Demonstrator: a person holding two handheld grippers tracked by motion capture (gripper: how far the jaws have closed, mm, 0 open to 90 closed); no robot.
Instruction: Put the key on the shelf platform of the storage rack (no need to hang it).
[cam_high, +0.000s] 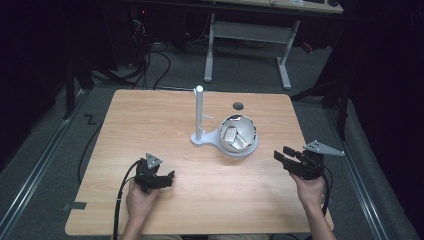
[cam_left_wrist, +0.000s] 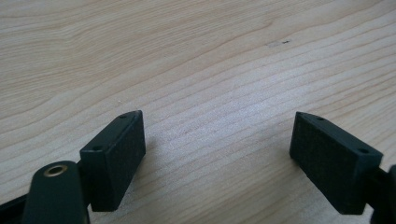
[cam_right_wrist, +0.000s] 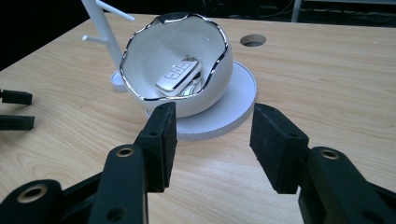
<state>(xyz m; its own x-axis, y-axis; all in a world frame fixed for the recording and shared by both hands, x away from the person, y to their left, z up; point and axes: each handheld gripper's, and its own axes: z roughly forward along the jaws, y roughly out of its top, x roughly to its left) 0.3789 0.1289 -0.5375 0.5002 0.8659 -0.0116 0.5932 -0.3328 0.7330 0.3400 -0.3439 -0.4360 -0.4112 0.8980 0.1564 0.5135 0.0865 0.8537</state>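
two tools held released over the table (cam_high: 200, 200)
left tool (cam_left_wrist: 217, 149) and right tool (cam_right_wrist: 212, 140) are parted; a key fob (cam_right_wrist: 178, 74) is seen in the white bowl (cam_right_wrist: 219, 70)

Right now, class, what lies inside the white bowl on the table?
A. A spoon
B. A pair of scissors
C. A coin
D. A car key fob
D. In the right gripper view, a silver and white car key fob with buttons lies inside the white bowl, which sits on a round white base.
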